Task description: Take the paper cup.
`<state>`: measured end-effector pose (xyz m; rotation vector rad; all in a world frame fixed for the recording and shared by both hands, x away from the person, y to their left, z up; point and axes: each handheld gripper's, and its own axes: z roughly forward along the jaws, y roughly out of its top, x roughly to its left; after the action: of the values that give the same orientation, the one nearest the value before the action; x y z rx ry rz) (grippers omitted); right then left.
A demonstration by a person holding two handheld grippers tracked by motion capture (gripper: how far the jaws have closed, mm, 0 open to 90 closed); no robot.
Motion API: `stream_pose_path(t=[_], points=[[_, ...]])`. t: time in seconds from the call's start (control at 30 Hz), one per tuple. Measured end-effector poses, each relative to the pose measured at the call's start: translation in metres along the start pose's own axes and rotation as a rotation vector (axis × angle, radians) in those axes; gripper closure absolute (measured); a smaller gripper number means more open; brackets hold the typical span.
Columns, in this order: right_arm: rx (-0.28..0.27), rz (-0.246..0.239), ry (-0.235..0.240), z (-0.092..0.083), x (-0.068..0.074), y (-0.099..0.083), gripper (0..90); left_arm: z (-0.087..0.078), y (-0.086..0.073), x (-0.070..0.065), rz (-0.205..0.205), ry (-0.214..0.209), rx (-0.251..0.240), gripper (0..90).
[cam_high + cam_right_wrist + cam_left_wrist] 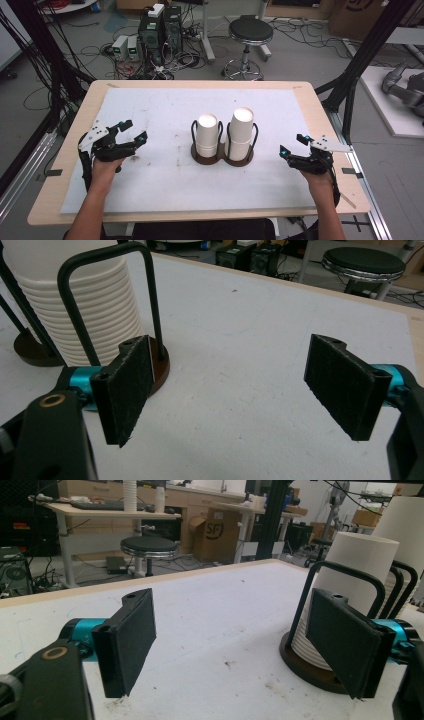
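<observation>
Left gripper (131,131) and right gripper (292,145) both released, jaws spread wide, well apart on either side of cup holder (221,156). Two stacks of paper cups (239,132) upright inside it, mid-table. Best to approach level, square the jaws around a top cup, and close gently to avoid crushing.

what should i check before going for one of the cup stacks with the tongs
1. Left tongs open, nothing held: ok.
2. Right tongs open, nothing held: ok.
3. Both cup stacks, shorter and taller, upright in the dark holder: ok.
4. White mat between each tongs and the holder free of obstacles: ok.
5. Wire loops rise beside the stacks and may block a side grasp: not ok; approach from above.
6. Whether the top cup lifts free of its stack: cannot tell.
</observation>
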<state>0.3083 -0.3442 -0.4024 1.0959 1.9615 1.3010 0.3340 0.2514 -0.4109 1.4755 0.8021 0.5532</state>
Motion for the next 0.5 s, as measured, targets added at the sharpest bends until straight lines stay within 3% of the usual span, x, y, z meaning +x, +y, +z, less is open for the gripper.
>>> stream_pose_path(t=[0.23,0.5], points=[[-0.008,0.011,-0.003,0.002,-0.0045,-0.0016,20.4,0.0034,-0.0003,-0.0002,-0.005,-0.001,0.008,20.2],[-0.012,-0.002,-0.008,0.0047,0.0029,0.0031,20.4,0.0042,0.0,0.0023,-0.006,-0.005,0.017,20.2]])
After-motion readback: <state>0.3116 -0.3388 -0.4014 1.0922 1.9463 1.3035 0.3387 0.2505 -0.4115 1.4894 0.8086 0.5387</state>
